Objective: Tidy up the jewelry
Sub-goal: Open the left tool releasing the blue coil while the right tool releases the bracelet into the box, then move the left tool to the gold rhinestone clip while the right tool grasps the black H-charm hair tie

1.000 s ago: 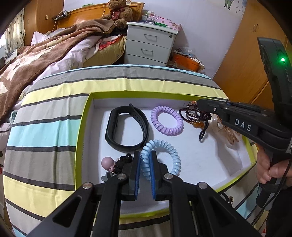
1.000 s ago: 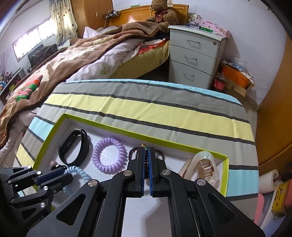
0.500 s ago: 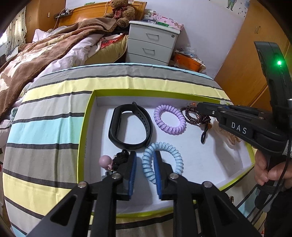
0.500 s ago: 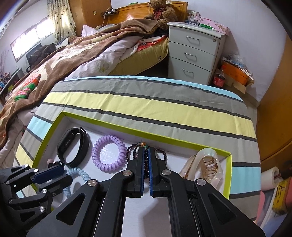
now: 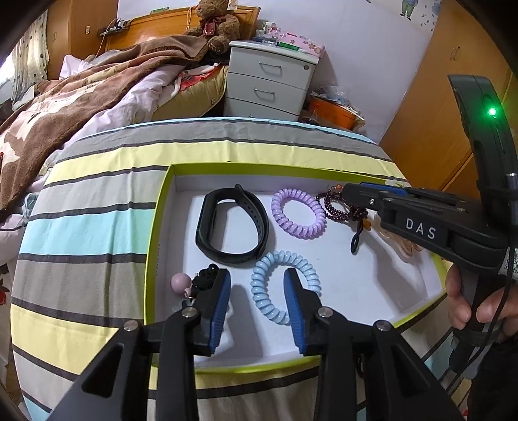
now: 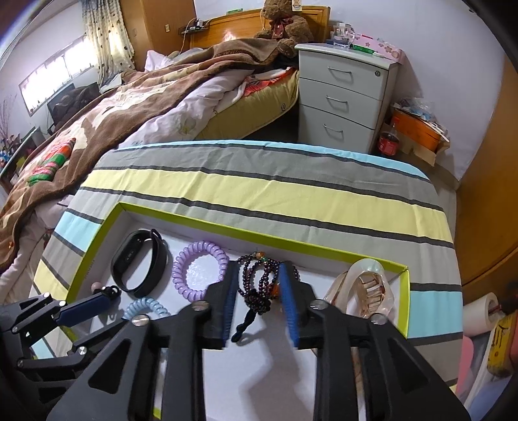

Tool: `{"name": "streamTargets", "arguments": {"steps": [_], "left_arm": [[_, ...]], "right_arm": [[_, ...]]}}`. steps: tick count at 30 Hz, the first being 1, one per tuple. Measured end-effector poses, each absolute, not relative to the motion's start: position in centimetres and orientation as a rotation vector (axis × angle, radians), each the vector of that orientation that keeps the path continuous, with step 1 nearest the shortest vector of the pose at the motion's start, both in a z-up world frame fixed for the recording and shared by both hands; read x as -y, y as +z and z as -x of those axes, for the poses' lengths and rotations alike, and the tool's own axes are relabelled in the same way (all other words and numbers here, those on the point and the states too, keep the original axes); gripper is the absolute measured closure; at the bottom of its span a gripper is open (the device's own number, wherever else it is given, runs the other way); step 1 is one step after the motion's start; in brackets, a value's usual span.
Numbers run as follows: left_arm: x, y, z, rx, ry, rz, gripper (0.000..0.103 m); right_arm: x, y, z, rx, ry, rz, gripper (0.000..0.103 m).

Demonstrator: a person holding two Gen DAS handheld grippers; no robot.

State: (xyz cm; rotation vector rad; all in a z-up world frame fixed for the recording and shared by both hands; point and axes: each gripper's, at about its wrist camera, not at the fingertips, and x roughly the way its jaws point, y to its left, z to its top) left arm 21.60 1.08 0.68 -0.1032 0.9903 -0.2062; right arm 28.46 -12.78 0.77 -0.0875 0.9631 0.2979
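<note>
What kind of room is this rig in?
A lived-in bedroom, most likely: an unmade bed with a brown blanket, a teddy bear at the headboard, and a white three-drawer nightstand beside it.

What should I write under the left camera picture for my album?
Left gripper open astride one side of a blue coil hair tie in a green-rimmed tray of jewelry, its jaws having just been opening.

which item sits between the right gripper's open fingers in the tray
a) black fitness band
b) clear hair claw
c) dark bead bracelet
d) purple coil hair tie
c: in the right wrist view the dark bead bracelet lies between the parted fingers of the right gripper, untouched by them.
</note>
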Motion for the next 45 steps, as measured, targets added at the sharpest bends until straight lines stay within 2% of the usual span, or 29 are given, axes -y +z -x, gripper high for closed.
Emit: {"name": "streamTargets", "arguments": {"steps": [16,36,37,40,45], "left_arm": [[-2.5,3.5,-18.1,-0.909,-0.197,0.133,0.052],[-6.3,3.4,-11.4,-0.868,-0.136,0.193,0.05],[-6.3,3.3,-11.2,-0.87,-0.135,0.193,0.05],[-6.4,2.8,-10.8,-0.878,-0.139,0.192,0.049],[-6.5,2.2,-10.1,-0.891,-0.145,0.201,0.047]], "right_arm": [[13.4,3.5,-23.2,-0.87,0.322,0.027,0.07],[16.1,1.3,-14.1,-0.856,0.277,-0.075,0.07],[16.1,1.0,-13.8,-0.86,0.272,-0.075,0.069],[15.9,0.4,-13.2,-0.871,0.253,-0.067,0.055],[16.2,-0.7,-12.9,-0.891,0.191,-0.091,0.054]]}}
